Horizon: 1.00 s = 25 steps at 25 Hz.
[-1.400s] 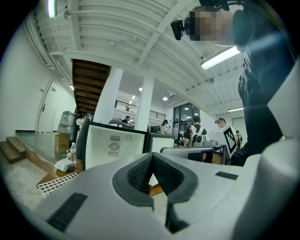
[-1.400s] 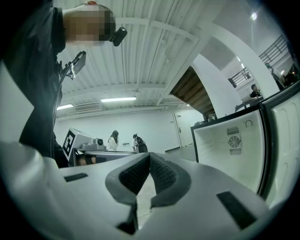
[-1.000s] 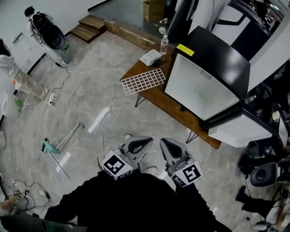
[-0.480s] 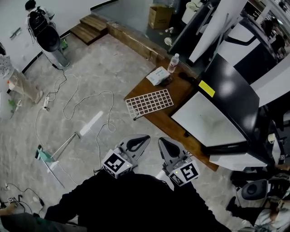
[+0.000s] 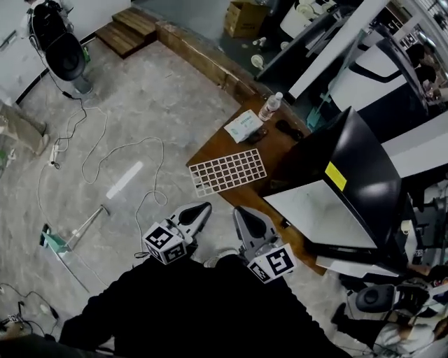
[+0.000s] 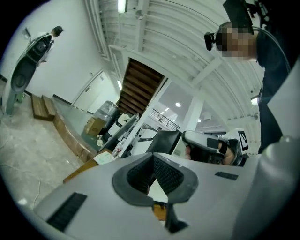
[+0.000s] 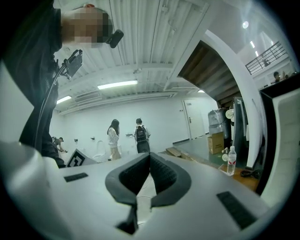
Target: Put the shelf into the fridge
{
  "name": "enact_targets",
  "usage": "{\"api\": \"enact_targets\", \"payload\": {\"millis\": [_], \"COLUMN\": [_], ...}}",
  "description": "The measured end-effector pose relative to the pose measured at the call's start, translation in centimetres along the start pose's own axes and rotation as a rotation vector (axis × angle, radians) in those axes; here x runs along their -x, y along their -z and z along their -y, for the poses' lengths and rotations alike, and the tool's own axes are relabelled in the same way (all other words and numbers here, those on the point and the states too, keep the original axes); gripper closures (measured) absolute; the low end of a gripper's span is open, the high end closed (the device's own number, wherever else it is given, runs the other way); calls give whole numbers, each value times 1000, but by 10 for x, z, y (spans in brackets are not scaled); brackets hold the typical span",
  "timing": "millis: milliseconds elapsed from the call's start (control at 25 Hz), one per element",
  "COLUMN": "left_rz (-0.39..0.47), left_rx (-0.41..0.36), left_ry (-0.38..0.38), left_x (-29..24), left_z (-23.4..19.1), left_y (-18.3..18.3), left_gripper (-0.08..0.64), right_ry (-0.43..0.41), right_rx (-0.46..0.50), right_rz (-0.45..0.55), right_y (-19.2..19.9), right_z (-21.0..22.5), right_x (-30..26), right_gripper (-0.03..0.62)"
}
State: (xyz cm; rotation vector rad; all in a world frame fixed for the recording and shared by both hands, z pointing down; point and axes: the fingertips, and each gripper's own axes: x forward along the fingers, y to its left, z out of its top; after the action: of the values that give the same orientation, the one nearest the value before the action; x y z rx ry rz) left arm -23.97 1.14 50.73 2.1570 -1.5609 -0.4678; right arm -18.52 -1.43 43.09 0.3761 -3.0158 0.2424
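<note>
The shelf (image 5: 229, 171), a white wire grid, lies flat on the near-left part of a wooden table (image 5: 210, 148). Right of it stands the fridge (image 5: 364, 164), black with a white front (image 5: 315, 210) and a yellow sticker. Both grippers are held close to my body, short of the table. My left gripper (image 5: 204, 208) is shut and empty, its tip just below the shelf in the head view. Beside it, the right gripper (image 5: 239, 210) is shut too, with nothing held. In the gripper views the left gripper's pads (image 6: 152, 159) and the right gripper's pads (image 7: 150, 157) meet.
A water bottle (image 5: 270, 106), a tissue packet (image 5: 243, 126) and a small black item (image 5: 288, 130) sit at the table's far end. Cables (image 5: 105, 150) and a metal stand (image 5: 70, 234) lie on the floor to the left. Wooden steps (image 5: 126, 31) and a cardboard box (image 5: 241, 17) are beyond.
I have moved along the floor beside the table, so the shelf now lies straight ahead of the grippers and the fridge sits further right. Both grippers stayed shut.
</note>
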Motion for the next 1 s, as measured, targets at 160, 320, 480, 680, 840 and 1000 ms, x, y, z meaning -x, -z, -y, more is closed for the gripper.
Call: {"api": "enact_targets", "payload": {"millis": [160,320,480,680,840,1000], "left_rz": [-38,-8,24,98,252,301], "left_rx": [163,332,547,777,953,1000], "left_ry": [-93,-162,-277,-371,-448,-442], "left_x": [-5,-14,-18,-18,-13,-14], "left_z": [-56,-95,-132,-164,-191,-203], "left_y": [36,74,128,199,235,249], "left_gripper": [558,546,540,489,417,346], "right_ry": [-44,-92,-150,-196,-211,-197], "right_rx": [-35,-35,-77,-122,-159,-188], "right_rz": [-11,-45,-85,-135,-173,-205], "right_y": [10,26,47,85,111,124], "right_z": [12,33,58,85,98,105], "right_x": [-31,-58,-78,-93,-95,-95], "right_gripper": [591,591,591,591,591,591]}}
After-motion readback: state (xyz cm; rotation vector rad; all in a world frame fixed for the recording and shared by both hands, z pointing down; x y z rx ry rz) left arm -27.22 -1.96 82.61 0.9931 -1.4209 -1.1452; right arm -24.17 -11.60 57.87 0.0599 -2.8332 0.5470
